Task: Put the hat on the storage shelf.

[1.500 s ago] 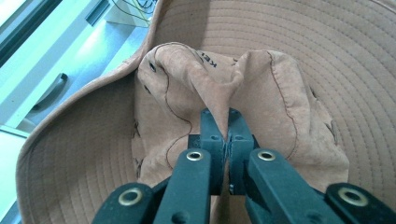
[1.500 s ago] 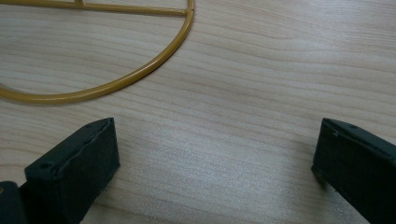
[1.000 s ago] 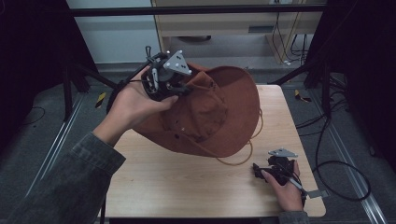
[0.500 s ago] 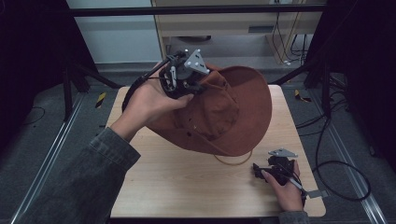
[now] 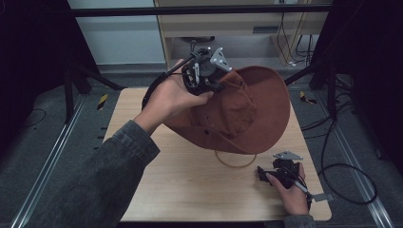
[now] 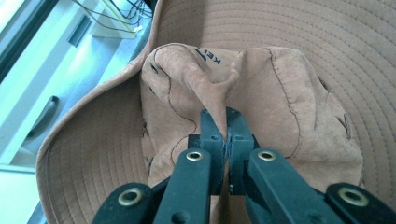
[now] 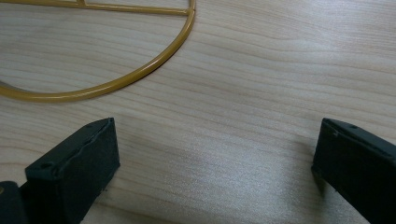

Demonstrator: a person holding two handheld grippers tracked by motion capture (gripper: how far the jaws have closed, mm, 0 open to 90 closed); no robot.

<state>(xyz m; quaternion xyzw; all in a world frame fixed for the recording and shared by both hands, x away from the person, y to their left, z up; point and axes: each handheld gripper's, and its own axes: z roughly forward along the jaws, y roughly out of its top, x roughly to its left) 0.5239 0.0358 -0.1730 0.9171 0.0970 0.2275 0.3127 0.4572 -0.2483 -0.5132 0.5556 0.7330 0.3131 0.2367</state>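
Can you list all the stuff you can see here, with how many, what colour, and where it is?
hat: one, reddish brown, wide brim, lifted over the far half of the table, crown fabric pinched.
wire ring: one, yellow, lying on the table under the hat's near edge.
table: one, light wood, middle of the scene.
cabinet: one, pale, behind the table.
left tool: one, black, shut on the hat.
right tool: one, black, jaws open, resting low at the table's near right.
hands: two, one holding each tool.

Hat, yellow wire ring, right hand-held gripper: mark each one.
hat (image 5: 247, 111), high view, on the crown.
yellow wire ring (image 7: 135, 77), right gripper view, on its curved rim.
right hand-held gripper (image 7: 215, 158), right gripper view, midway between its open fingertips.
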